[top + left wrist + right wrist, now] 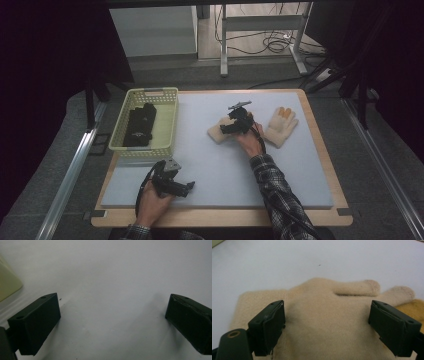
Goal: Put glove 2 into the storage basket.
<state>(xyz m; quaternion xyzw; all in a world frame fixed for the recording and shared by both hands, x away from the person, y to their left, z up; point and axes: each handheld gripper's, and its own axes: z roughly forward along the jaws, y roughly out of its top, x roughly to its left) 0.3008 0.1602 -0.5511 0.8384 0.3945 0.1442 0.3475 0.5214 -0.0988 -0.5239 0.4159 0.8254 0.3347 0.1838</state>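
Note:
A cream knitted glove [216, 133] lies flat on the pale mat [210, 165], right of centre. My right gripper [226, 129] hovers just over it, jaws wide open. In the right gripper view the glove [324, 322] spreads under and between the jaws of the right gripper [327, 308], and the pads do not press on it. A second cream glove [280, 127] with orange fingertips lies further right. My left gripper [188, 188] rests near the mat's front edge, open, with bare mat between the jaws of the left gripper [112, 302].
A pale yellow-green basket [167, 127] stands at the mat's back left with black gloves [139, 125] inside; its corner [7, 283] shows in the left gripper view. The wooden table edge [320, 150] frames the mat. Cables and desk legs lie on the floor beyond.

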